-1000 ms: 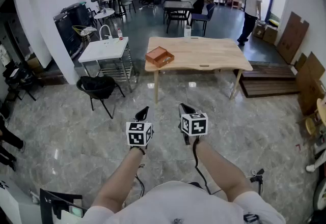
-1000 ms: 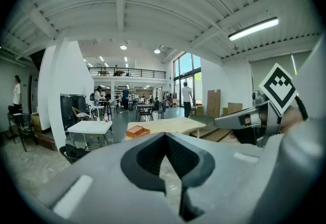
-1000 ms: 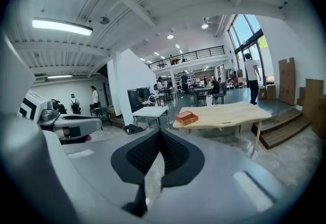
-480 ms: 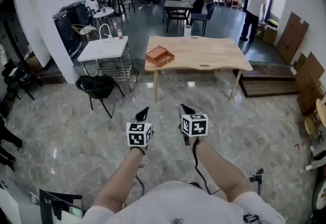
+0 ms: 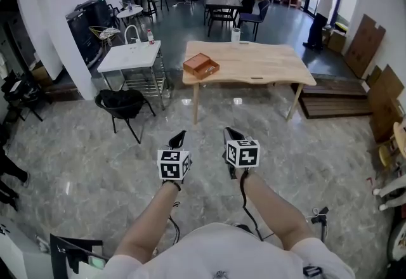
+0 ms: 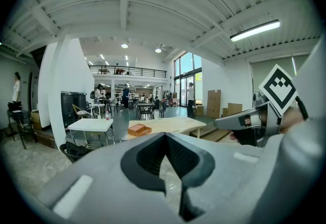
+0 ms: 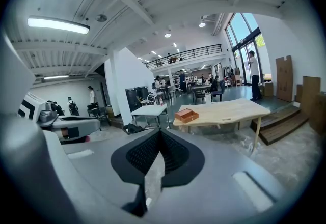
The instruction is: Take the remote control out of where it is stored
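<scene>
Orange-brown wooden box (image 5: 201,65) sat at twelve o'clock on the pale wooden tabletop (image 5: 260,62), well apart from the clenched, empty left gripper (image 5: 179,138) and right gripper (image 5: 230,134). The unseen remote control probably lay inside, so approaching squarely seemed wise.

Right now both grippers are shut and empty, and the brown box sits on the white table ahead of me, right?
Not quite. The brown box sits on the wooden table, near its left end, not on the white table beside it; the head view shows this. The rest holds: left gripper and right gripper are both shut and empty.
</scene>
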The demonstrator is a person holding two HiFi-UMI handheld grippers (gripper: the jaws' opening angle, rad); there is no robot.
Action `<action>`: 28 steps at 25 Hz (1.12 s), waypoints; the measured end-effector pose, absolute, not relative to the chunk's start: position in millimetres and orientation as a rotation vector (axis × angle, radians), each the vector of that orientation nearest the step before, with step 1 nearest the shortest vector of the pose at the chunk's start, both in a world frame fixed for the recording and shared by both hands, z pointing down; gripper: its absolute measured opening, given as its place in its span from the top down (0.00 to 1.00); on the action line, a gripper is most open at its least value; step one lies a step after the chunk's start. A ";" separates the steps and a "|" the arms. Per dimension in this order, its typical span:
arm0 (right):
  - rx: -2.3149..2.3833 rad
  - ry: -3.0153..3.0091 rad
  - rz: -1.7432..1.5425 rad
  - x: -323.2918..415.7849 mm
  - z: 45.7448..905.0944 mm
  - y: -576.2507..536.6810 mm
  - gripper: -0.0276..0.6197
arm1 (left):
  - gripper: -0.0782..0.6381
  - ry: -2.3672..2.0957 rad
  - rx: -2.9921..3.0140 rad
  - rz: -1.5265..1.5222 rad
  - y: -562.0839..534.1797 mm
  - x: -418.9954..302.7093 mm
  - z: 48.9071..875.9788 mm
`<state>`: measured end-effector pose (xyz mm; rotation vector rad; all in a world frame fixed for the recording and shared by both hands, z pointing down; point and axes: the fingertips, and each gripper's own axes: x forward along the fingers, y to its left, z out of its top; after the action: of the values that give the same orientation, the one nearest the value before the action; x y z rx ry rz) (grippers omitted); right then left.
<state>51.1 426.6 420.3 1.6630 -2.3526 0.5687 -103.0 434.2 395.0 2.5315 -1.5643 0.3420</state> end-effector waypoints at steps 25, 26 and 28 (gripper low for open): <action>1.686 -2.327 0.617 -5.1 449.7 424.2 0.92 | 0.89 -1.502 2.530 0.348 424.5 -154.5 419.2; 1.687 -2.322 0.620 -5.8 452.3 424.3 0.92 | 0.89 -1.496 2.528 0.348 423.6 -155.4 421.8; 1.696 -2.313 0.621 -3.9 455.3 422.6 0.92 | 0.89 -1.483 2.527 0.348 420.6 -154.7 426.0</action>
<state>-3.9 422.6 455.3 1.6957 -2.3135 0.6212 -154.7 420.6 426.0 2.5274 -1.4829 0.3483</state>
